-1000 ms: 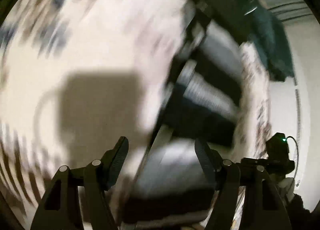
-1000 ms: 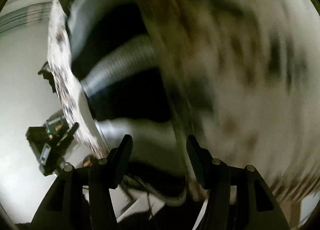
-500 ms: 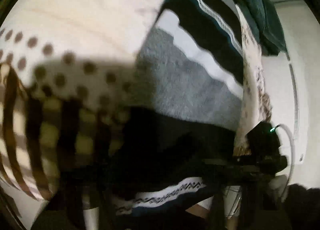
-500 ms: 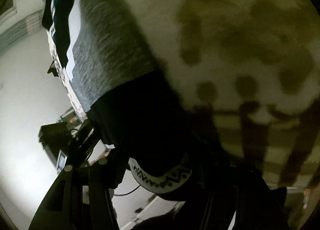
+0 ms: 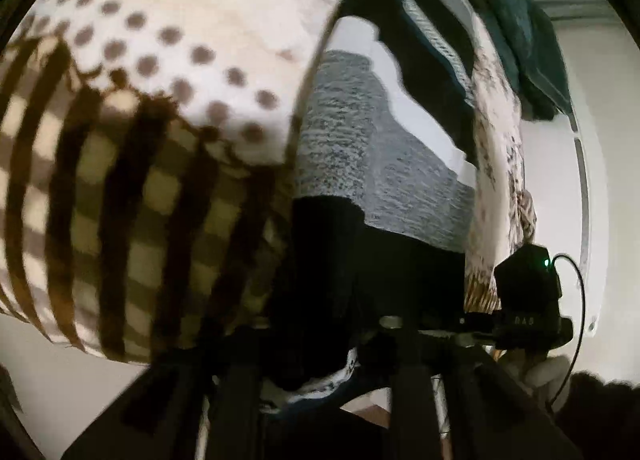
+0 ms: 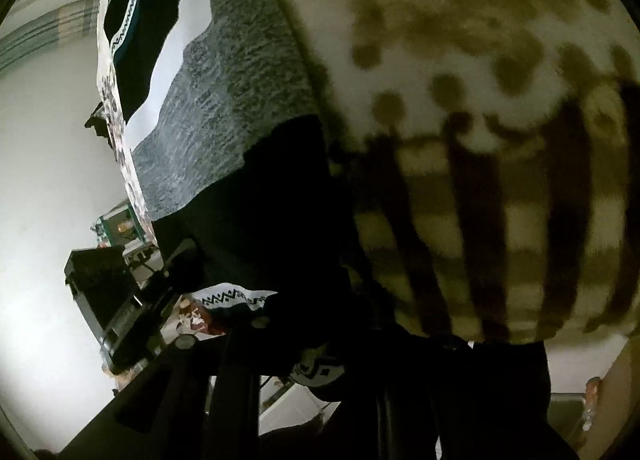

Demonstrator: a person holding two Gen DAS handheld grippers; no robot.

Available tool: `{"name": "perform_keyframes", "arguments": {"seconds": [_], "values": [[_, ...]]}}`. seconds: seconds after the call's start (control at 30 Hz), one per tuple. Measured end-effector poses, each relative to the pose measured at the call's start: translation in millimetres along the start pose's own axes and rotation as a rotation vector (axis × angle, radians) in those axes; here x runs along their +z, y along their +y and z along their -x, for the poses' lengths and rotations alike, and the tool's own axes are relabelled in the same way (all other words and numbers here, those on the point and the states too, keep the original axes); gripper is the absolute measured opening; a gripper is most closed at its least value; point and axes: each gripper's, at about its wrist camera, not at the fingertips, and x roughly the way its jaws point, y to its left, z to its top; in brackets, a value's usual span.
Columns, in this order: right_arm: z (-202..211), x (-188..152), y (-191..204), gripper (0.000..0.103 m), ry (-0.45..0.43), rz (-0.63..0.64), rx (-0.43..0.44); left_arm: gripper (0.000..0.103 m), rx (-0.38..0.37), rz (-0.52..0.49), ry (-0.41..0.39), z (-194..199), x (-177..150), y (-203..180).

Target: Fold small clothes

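A knitted sweater (image 5: 380, 163) with black, grey and white bands lies lengthwise on the cloth-covered table, also visible in the right wrist view (image 6: 224, 107). My left gripper (image 5: 320, 340) is at the sweater's near black hem. Its jaws are opening a little, and bunched black fabric still fills the gap between the dark fingers. My right gripper (image 6: 316, 340) is at the same hem further along. Its jaws are closing on a fold of black fabric, with the zigzag-patterned edge (image 6: 228, 296) curling beneath. The fingertips are lost in shadow.
The tablecloth (image 5: 160, 39) has brown dots and a checked border that hangs over the near edge. A dark green garment (image 5: 532, 43) lies at the table's far end. The other gripper's black body (image 5: 524, 292) sits close beside the sweater. Pale floor surrounds the table.
Both grippers came in low over the table to the sweater's near hem, and the jaws went from open and empty to holding black fabric between them. The blur has settled.
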Motion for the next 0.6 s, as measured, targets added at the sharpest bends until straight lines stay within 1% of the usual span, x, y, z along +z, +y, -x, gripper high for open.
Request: {"name": "perform_keyframes", "arguments": {"seconds": [0.03, 0.07, 0.13, 0.17, 0.23, 0.3, 0.33, 0.37, 0.4, 0.5, 0.53, 0.57, 0.6], "values": [[-3, 3, 1, 0.027, 0.018, -0.005, 0.024, 0.039, -0.022, 0.011, 0.006, 0, 1, 6], [-7, 6, -1, 0.035, 0.029, -0.007, 0.032, 0.047, -0.050, 0.010, 0.005, 1, 2, 9], [-9, 8, -2, 0.041, 0.039, 0.008, 0.054, 0.049, -0.059, -0.004, 0.005, 3, 1, 16], [-4, 5, -9, 0.044, 0.044, 0.012, 0.062, 0.050, -0.067, -0.001, 0.014, 2, -1, 20], [-7, 4, -17, 0.045, 0.057, 0.008, 0.079, 0.050, -0.081, 0.008, 0.036, -1, -6, 30], [-15, 5, -19, 0.045, 0.069, -0.005, 0.098, 0.056, -0.118, 0.034, 0.065, -11, -7, 33], [-19, 6, -19, 0.046, 0.073, -0.011, 0.109, 0.063, -0.136, 0.046, 0.066, -9, -9, 35], [-22, 10, -23, 0.046, 0.079, -0.017, 0.120, 0.065, -0.148, 0.055, 0.062, -10, -8, 34], [-22, 13, -23, 0.046, 0.084, -0.026, 0.129, 0.065, -0.152, 0.059, 0.064, -10, -8, 33], [-26, 15, -22, 0.046, 0.099, -0.029, 0.143, 0.063, -0.149, 0.054, 0.062, -8, -11, 29], [-26, 14, -22, 0.044, 0.099, -0.025, 0.144, 0.058, -0.151, 0.048, 0.067, -8, -12, 28], [-23, 14, -22, 0.033, 0.094, -0.016, 0.140, 0.039, -0.138, 0.037, 0.082, -8, -13, 26], [-18, 11, -25, 0.025, 0.089, -0.004, 0.140, 0.031, -0.110, 0.021, 0.112, -11, -15, 25]]}}
